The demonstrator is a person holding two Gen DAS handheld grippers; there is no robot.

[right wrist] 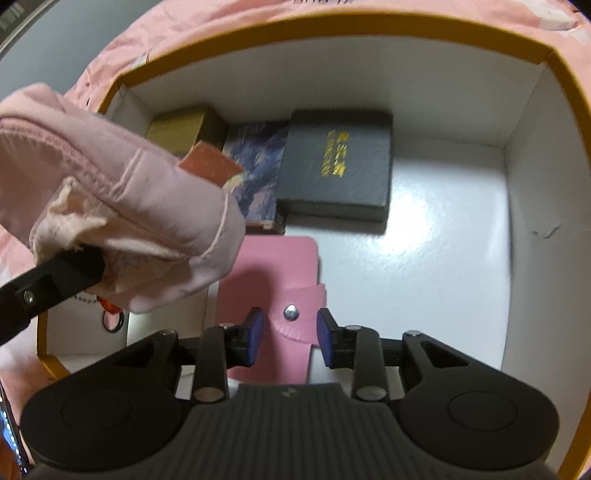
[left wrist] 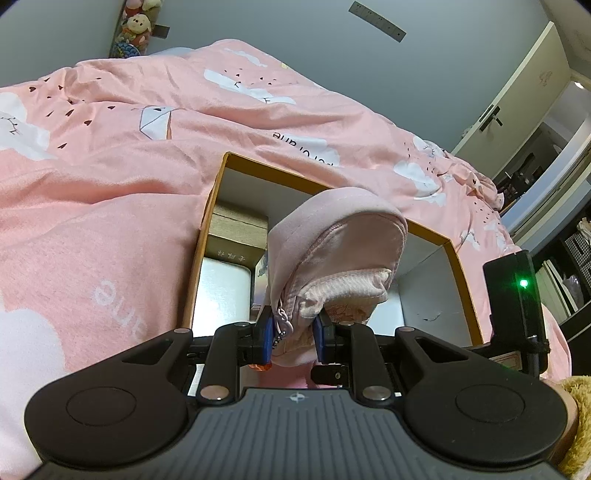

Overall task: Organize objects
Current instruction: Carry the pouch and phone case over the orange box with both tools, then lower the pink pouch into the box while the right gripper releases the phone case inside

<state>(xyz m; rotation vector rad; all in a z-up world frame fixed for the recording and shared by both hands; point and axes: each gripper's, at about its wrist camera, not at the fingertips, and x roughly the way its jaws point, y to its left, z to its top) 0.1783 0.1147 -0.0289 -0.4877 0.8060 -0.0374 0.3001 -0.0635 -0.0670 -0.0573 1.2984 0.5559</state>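
Observation:
My left gripper (left wrist: 293, 332) is shut on a soft pink fabric pouch (left wrist: 332, 251) and holds it over an open white box with an orange rim (left wrist: 221, 184). In the right wrist view the pouch (right wrist: 110, 177) hangs at the left, clamped by a black finger (right wrist: 55, 280) of the left gripper. My right gripper (right wrist: 291, 334) points down into the box (right wrist: 332, 29), open. A pink snap wallet (right wrist: 273, 266) lies flat on the box floor, its flap between the pads, which do not press on it. A black book with gold lettering (right wrist: 336, 162) lies beyond the wallet.
A blue-purple book (right wrist: 258, 166) and a gold carton (right wrist: 177, 129) sit along the box's far left side. A small ring and beads (right wrist: 110, 317) dangle under the pouch. The box rests on pink cloud-print bedding (left wrist: 110, 184). A door (left wrist: 517, 110) stands at the right.

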